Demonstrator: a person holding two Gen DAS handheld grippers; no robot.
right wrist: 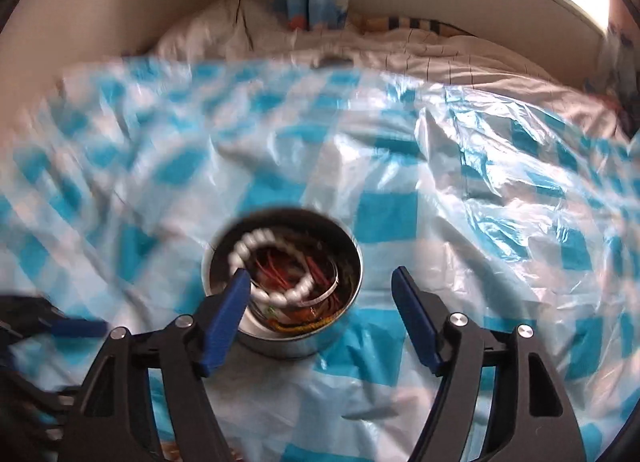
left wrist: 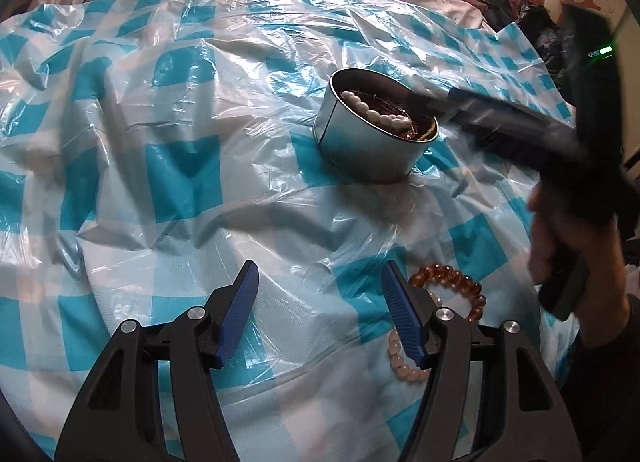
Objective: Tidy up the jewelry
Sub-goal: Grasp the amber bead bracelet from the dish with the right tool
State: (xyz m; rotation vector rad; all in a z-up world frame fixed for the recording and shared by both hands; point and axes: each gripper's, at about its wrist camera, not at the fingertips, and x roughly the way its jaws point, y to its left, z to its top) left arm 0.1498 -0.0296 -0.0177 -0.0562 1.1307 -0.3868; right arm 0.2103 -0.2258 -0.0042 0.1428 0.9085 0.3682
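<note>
A round metal tin point(left wrist: 376, 142) stands open on a blue-and-white checked plastic sheet point(left wrist: 180, 182) spread over a bed. Inside the tin lie a white bead bracelet point(left wrist: 380, 110), a thin bangle point(right wrist: 320, 294) and a tangle of reddish pieces too blurred to name.

The left hand-held gripper point(left wrist: 318, 314) is near the tin's front side, low over the sheet, its blue pads point(left wrist: 240, 310) wide apart with nothing between them. Just right of it, nearer the camera than the tin, an amber bead bracelet point(left wrist: 460, 286) rests on the sheet, and a pale pink bead bracelet point(left wrist: 400, 362) lies touching or just beside it, partly hidden by the right pad.

The right hand-held gripper point(right wrist: 320, 318) hangs above the tin, fingers spread and empty, the left pad overlapping the tin's rim in its own view.
</note>
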